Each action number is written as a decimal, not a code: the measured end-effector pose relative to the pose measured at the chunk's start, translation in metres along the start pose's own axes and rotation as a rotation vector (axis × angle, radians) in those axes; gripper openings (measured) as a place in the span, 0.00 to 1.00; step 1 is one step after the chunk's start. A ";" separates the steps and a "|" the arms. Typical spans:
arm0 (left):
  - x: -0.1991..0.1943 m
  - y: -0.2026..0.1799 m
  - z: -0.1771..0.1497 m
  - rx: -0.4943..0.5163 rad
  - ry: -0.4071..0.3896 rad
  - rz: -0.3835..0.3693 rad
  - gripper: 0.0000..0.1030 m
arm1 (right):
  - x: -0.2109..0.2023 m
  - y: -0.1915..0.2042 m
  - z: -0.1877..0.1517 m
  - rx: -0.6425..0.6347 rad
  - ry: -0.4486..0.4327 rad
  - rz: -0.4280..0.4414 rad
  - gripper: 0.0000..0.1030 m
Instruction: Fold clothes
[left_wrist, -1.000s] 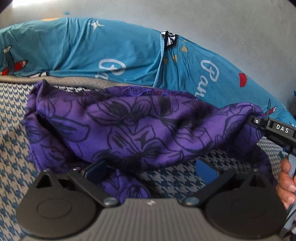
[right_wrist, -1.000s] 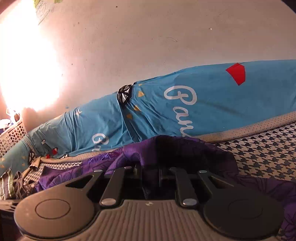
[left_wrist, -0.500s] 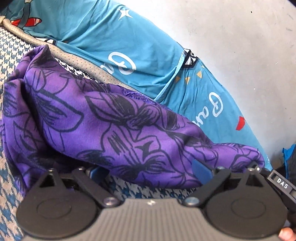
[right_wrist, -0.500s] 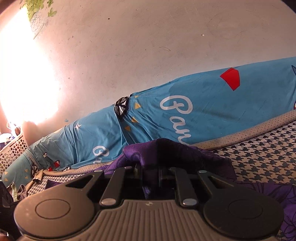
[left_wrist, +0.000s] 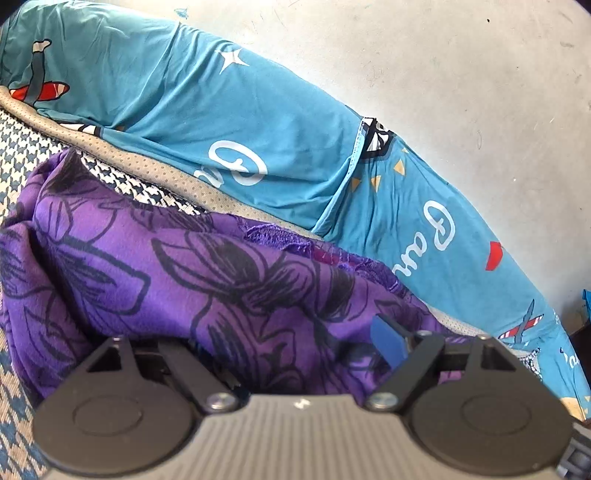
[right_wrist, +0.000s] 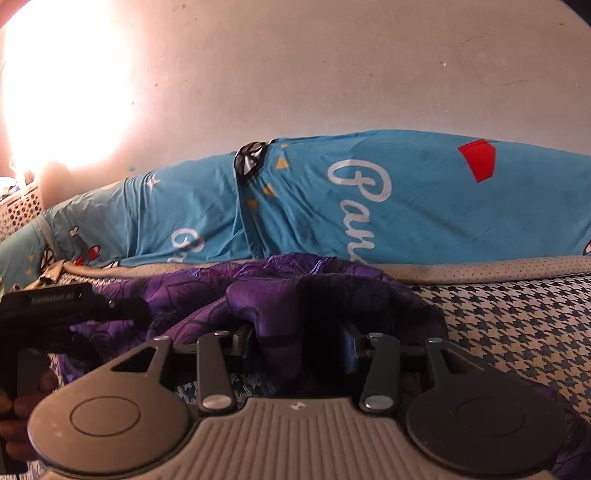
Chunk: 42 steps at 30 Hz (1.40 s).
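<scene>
The purple floral-print garment (left_wrist: 229, 280) lies bunched on the houndstooth-covered bed (right_wrist: 517, 325), just in front of the long turquoise printed bolster (left_wrist: 258, 122). The left tool (left_wrist: 295, 354) is spread wide with cloth slumped between its fingers, while the right tool (right_wrist: 295, 350) has partly closed on a fold. To fold cleanly, both should probably pinch one edge apart, pull it taut, then lay it flat.

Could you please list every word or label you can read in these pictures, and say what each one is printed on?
"Pa", white script cut off by folds, on the blue sheet.
Pale lettering on the left gripper, seen from the right wrist: too blurred to read.
Purple cloth: flower outlines only, no text.
</scene>
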<state>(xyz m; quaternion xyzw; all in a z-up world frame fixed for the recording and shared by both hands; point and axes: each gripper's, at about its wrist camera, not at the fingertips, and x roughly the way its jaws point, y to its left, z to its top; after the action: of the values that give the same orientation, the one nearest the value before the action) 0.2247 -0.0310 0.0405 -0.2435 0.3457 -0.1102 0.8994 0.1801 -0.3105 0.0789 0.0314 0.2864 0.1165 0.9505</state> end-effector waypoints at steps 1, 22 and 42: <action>0.000 -0.001 0.001 0.005 -0.005 0.001 0.79 | 0.001 0.001 -0.002 -0.026 0.013 0.008 0.44; -0.021 -0.014 0.008 0.089 -0.093 -0.050 0.79 | 0.045 0.035 -0.034 -0.269 0.148 0.055 0.15; -0.115 -0.050 -0.008 0.280 -0.190 -0.065 0.98 | -0.043 -0.036 0.000 0.560 0.004 0.348 0.14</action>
<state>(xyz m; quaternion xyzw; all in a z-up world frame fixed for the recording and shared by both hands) 0.1330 -0.0349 0.1261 -0.1363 0.2323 -0.1625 0.9492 0.1531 -0.3560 0.0972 0.3398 0.2994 0.1942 0.8702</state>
